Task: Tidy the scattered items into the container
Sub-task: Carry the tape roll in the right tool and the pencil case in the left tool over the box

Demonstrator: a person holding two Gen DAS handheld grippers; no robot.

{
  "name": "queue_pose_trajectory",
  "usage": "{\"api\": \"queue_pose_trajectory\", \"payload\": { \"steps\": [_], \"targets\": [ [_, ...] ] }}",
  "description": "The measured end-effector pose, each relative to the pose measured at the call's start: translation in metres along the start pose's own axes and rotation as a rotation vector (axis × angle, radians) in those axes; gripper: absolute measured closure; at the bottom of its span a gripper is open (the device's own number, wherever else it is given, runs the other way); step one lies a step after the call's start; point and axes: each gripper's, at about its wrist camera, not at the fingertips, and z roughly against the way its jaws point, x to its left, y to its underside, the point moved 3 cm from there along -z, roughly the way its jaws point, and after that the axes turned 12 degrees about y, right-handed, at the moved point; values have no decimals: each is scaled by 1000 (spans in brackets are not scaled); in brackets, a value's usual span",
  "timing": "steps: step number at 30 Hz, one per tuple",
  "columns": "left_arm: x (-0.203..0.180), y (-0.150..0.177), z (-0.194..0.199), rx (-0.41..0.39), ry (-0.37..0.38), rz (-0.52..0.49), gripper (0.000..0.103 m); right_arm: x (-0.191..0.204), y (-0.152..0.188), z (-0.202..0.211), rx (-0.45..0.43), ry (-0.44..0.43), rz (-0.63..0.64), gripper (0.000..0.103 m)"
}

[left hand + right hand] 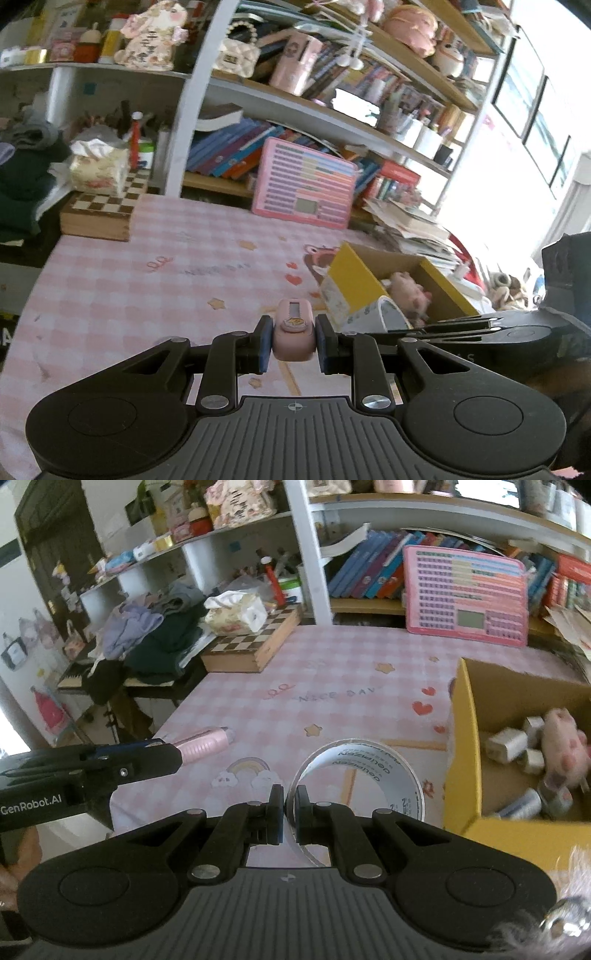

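My left gripper (293, 341) is shut on a small pink gadget (293, 332) with a little screen and a cartoon sticker, held above the pink checked table. In the right wrist view that same gadget (205, 744) pokes out of the left gripper at the left. My right gripper (290, 812) is shut on the wall of a clear tape roll (356, 775), just left of the yellow cardboard box (461, 746). The box (351, 273) holds a pink plush pig (565, 742) and several small silver items. The tape roll (384, 315) hangs near the box's front corner.
A chessboard box (251, 646) with a tissue pack on it sits at the table's far left. A pink keypad toy (465, 594) leans against bookshelves behind. Clothes are piled on a side stand (147, 646). Stacked papers (410, 225) lie beyond the box.
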Motion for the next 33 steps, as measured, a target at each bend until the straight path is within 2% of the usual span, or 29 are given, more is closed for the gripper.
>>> {"api": "queue_pose_trajectory", "payload": {
  "steps": [14, 33],
  "targets": [
    [-39, 9, -9, 28, 114, -33, 80, -41, 40, 36, 4, 119, -115, 98],
    [-93, 1, -75, 117, 261, -116, 80, -110, 58, 59, -3, 225, -242, 98]
  ]
}}
